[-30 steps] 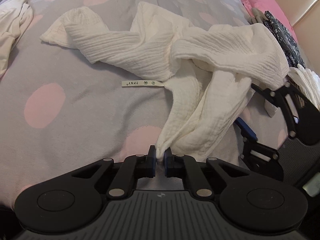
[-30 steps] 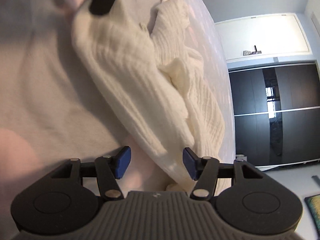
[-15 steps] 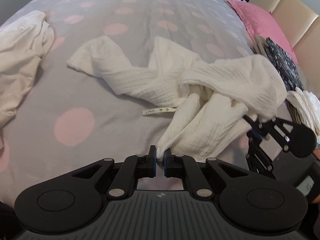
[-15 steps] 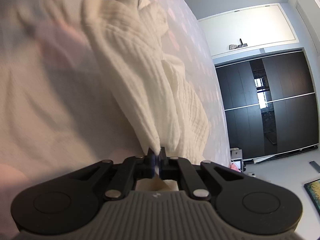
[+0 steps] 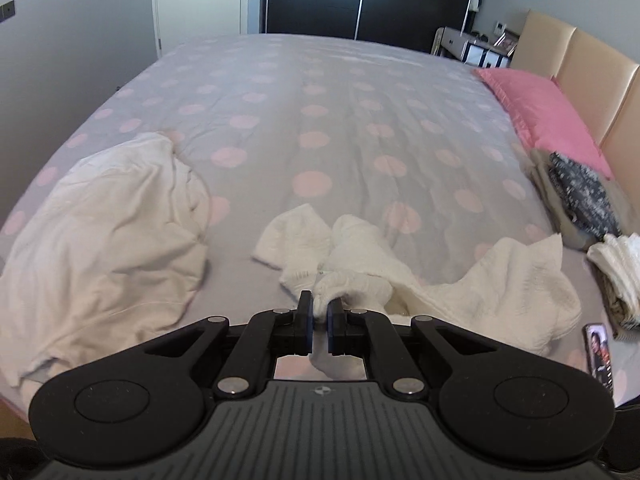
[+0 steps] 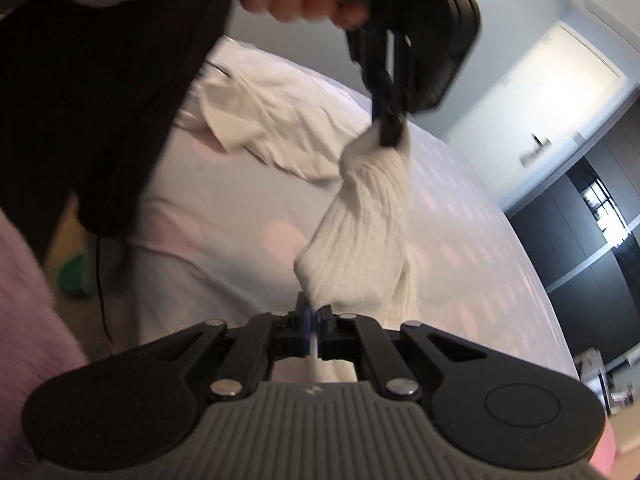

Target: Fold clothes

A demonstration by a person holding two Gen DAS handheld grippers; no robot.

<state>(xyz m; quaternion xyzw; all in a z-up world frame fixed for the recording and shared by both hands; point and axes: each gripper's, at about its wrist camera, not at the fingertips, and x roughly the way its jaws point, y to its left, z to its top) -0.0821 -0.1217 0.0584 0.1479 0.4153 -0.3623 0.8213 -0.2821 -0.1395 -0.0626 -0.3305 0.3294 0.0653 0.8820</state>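
Note:
A white crinkled cotton garment point(image 5: 400, 276) is lifted off the grey bed with pink dots point(image 5: 320, 112). My left gripper point(image 5: 319, 314) is shut on one bunched corner of it. My right gripper point(image 6: 313, 316) is shut on another corner. In the right wrist view the garment point(image 6: 368, 216) hangs stretched between the two, and the left gripper point(image 6: 390, 132) shows above, held in a hand. The rest of the garment trails onto the bed.
A crumpled white garment point(image 5: 104, 240) lies at the bed's left. Folded clothes point(image 5: 580, 196) and a white stack point(image 5: 616, 268) sit at the right edge, near a pink pillow point(image 5: 540, 108) and a phone point(image 5: 599, 352). The person's dark clothing point(image 6: 80, 92) is close.
Both grippers have risen and pulled the garment up off the bed. The right gripper shut on its corner one second ago. The left wrist view now looks across the whole bed.

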